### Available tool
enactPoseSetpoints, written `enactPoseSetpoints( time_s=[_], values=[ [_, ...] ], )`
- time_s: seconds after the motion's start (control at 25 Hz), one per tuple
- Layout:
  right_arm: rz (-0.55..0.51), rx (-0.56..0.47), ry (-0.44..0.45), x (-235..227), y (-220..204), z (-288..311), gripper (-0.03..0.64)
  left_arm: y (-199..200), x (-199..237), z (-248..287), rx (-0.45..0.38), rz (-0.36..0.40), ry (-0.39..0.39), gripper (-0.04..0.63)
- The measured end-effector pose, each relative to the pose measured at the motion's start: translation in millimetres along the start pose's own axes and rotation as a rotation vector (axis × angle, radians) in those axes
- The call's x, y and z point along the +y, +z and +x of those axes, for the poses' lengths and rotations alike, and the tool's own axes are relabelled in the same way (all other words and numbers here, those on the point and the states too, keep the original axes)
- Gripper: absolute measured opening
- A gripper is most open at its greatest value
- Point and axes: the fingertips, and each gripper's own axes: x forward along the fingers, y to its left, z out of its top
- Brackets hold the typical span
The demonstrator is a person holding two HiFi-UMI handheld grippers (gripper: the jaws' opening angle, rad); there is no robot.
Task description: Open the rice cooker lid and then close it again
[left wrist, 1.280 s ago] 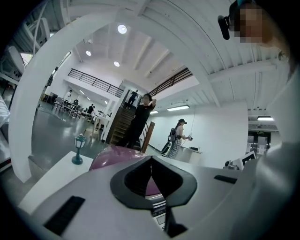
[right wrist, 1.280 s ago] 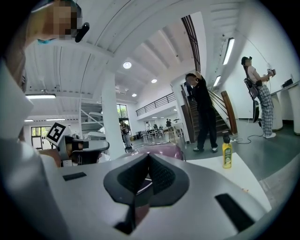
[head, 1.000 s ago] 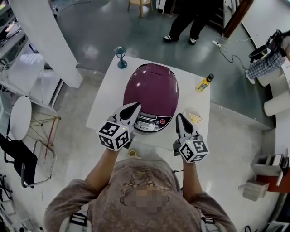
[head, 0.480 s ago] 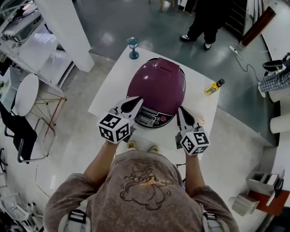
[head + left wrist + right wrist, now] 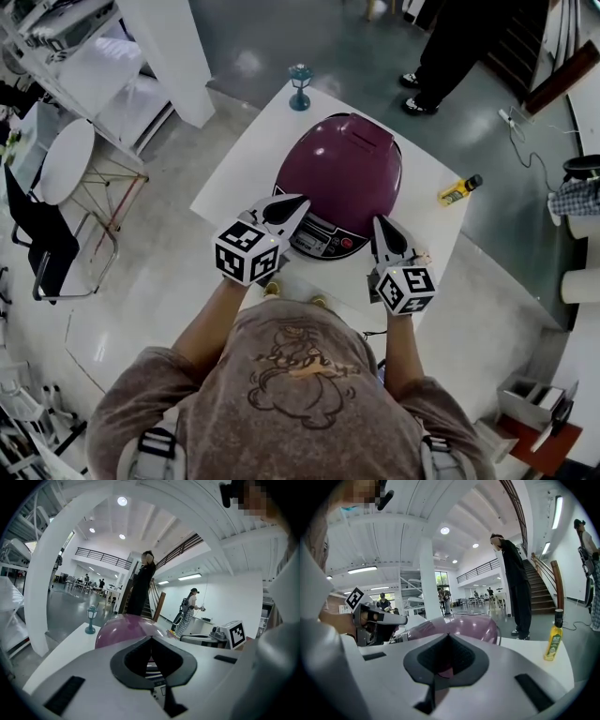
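Observation:
A purple rice cooker (image 5: pixel 352 169) stands on the white table (image 5: pixel 246 159) with its lid down and its control panel (image 5: pixel 323 244) facing me. My left gripper (image 5: pixel 298 202) is shut and empty, its tip at the cooker's front left beside the panel. My right gripper (image 5: pixel 382 223) is shut and empty too, its tip at the cooker's front right. In the left gripper view the cooker's dome (image 5: pixel 124 627) rises just beyond the closed left gripper (image 5: pixel 151 637). From the right gripper view, the dome (image 5: pixel 459 625) sits behind the closed right gripper (image 5: pixel 449 634).
A small teal lamp figure (image 5: pixel 300 86) stands at the table's far corner. A yellow bottle (image 5: pixel 459 190) lies near its right edge. A person in black (image 5: pixel 450 47) stands behind the table. A black chair (image 5: pixel 37 234) and a round white table (image 5: pixel 66 159) are at the left.
Both grippers have come a little closer to the cooker's front, the right one sinking towards the table. The lid has stayed down. The head view has shifted.

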Motion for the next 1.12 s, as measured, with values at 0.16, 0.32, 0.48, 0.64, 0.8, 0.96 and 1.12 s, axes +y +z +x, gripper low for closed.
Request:
enactPoseSetpoints(
  time_s=[0.16,0.32,0.48,0.64,0.8,0.96,1.12],
  values=[
    [-0.024,0.028,0.009,2,-3,3,0.003,-7,-2,1,0.041,0.001,0.009,0.021],
    [-0.013,0.023,0.031,1,-3,2,0.003,-15,-4,5,0.074,0.017,0.016,0.021],
    [-0.005,0.02,0.047,1,-4,2,0.002,-20,-5,8,0.093,0.031,0.032,0.021],
    [0.011,0.018,0.057,0,-4,2,0.002,-23,-5,9,0.12,0.046,0.049,0.021],
    [0.011,0.015,0.065,1,-3,1,0.002,-28,-6,9,0.15,0.062,0.064,0.021],
    [0.016,0.013,0.062,0,-4,2,0.002,-32,-8,11,0.173,0.106,0.067,0.021],
    [0.017,0.014,0.063,0,-4,2,0.002,-33,-11,12,0.187,0.129,0.062,0.021]
  ],
)
